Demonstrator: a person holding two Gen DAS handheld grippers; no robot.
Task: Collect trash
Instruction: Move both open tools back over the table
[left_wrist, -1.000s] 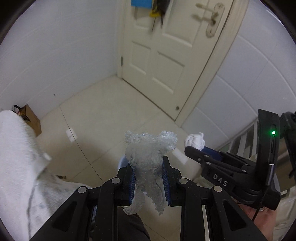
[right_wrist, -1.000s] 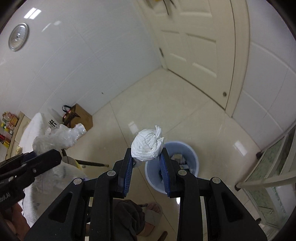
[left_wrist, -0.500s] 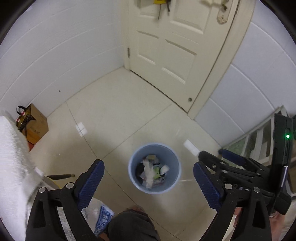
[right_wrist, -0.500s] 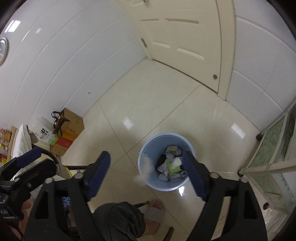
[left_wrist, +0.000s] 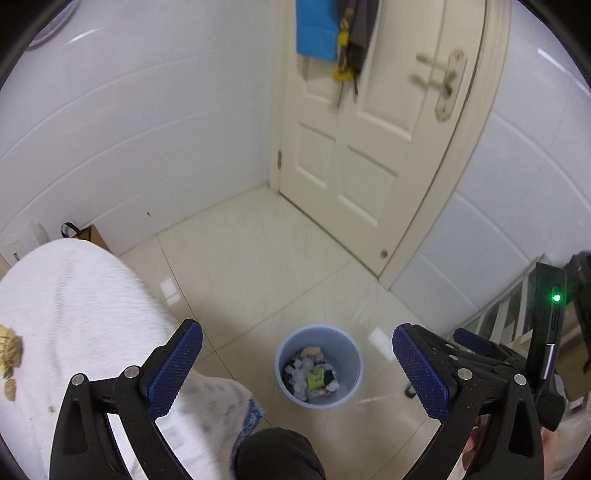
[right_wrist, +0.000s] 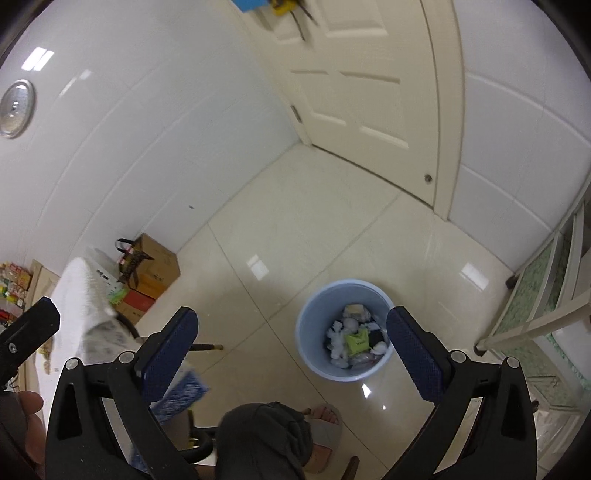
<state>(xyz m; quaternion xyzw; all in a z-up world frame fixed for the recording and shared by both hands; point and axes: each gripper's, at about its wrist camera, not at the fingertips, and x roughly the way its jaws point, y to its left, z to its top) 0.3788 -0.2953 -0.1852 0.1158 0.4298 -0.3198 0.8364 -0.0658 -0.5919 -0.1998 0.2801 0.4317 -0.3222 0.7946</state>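
A light blue trash bin (left_wrist: 318, 365) stands on the tiled floor below both grippers, holding white crumpled paper, a green wrapper and other trash; it also shows in the right wrist view (right_wrist: 347, 328). My left gripper (left_wrist: 297, 365) is open and empty, high above the bin. My right gripper (right_wrist: 291, 354) is open and empty too, with the bin between its blue pads. The right gripper's body (left_wrist: 517, 354) shows at the right of the left wrist view. Yellowish scraps (left_wrist: 9, 356) lie on the white-clothed table (left_wrist: 74, 314) at the far left.
A cream door (left_wrist: 373, 122) closes the far corner, with a blue cloth and tools hanging on it. Cardboard boxes and a bag (right_wrist: 147, 273) sit by the left wall. A glass-fronted cabinet (right_wrist: 546, 302) stands on the right. The person's knee and slippered foot (right_wrist: 325, 432) are below.
One second ago the left gripper held bubble wrap and the right held a white paper wad. Both opened and dropped them into the bin. Both views have since tilted upward.
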